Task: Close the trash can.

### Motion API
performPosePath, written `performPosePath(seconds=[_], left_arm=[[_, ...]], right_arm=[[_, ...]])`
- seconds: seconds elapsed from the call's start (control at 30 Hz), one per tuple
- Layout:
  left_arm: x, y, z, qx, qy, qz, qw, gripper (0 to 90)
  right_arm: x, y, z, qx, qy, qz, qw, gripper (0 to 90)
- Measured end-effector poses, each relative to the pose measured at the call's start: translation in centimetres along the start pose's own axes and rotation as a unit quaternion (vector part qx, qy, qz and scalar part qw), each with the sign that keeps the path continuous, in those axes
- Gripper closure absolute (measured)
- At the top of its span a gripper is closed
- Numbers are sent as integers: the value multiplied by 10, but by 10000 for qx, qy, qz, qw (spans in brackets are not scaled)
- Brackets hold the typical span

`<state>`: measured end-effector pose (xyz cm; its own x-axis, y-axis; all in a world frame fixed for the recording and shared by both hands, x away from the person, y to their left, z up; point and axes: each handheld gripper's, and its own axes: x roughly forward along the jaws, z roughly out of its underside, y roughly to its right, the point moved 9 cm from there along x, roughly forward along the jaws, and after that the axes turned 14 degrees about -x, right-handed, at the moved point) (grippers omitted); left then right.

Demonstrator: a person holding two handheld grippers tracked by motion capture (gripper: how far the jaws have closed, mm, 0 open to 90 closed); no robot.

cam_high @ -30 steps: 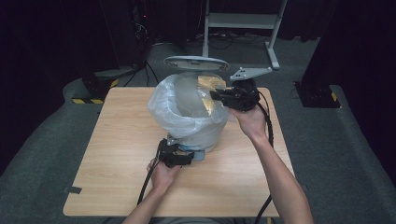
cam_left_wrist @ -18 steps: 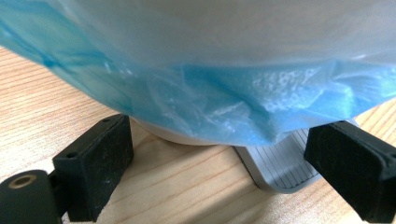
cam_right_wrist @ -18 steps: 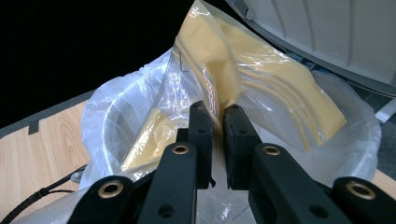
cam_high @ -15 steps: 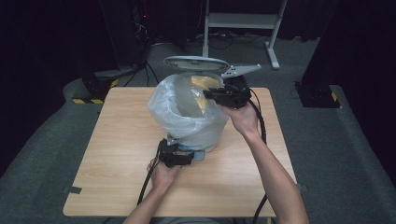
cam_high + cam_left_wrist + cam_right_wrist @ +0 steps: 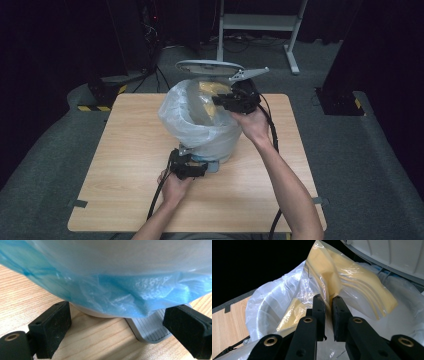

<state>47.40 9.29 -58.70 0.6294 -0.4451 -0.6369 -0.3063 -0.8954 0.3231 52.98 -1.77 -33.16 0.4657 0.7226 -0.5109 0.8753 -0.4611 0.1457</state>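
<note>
A round pedal bin point(image 5: 220, 147) lined with a pale plastic liner point(image 5: 175, 117) stands mid-table, its grey lid point(image 5: 207, 67) raised. My right gripper point(image 5: 220, 100) hangs over the bin's mouth, shut on a crinkled yellow plastic bag point(image 5: 210, 90). In the right gripper view the two pads point(image 5: 318, 307) pinch the yellow bag point(image 5: 354, 287) above the liner point(image 5: 267, 305), under the lid point(image 5: 392, 252). My left gripper point(image 5: 200, 167) lies low at the bin's near side. Its jaws stand wide open point(image 5: 117, 317) around the bin's foot, with the grey ribbed pedal point(image 5: 150, 327) by the right jaw and the bluish liner point(image 5: 112, 295) overhanging.
The bin stands on a wooden table point(image 5: 125, 150) with bare wood on both sides of it. Cables trail from both grippers toward the near edge. Beyond the table are dark floor, a white stand point(image 5: 260, 22) and black equipment.
My right gripper has shifted a little to the left over the bin's mouth, carrying the yellow bag with it. The left gripper and the bin have stayed put.
</note>
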Motion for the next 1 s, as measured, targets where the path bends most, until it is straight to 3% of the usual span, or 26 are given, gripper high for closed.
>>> performPosePath(seconds=[0.33, 0.43, 0.6, 0.8, 1.0], left_arm=[[0, 0, 0, -5, 11, 2, 10000, 81], [-1, -4, 1, 173, -95, -111, 9997, 81], [-1, -3, 1, 131, -70, -81, 9999, 81], [-1, -3, 0, 126, -67, -78, 9999, 81], [-1, -3, 0, 130, -62, -83, 9999, 81]], right_arm=[[9, 2, 2, 81, -74, -49, 9999, 822], [12, 3, 3, 103, -115, -63, 9999, 818], [14, 4, 4, 117, -129, -63, 9998, 810], [18, 5, 9, 294, -326, -63, 9990, 702], [21, 5, 8, 215, -268, -75, 9994, 652]])
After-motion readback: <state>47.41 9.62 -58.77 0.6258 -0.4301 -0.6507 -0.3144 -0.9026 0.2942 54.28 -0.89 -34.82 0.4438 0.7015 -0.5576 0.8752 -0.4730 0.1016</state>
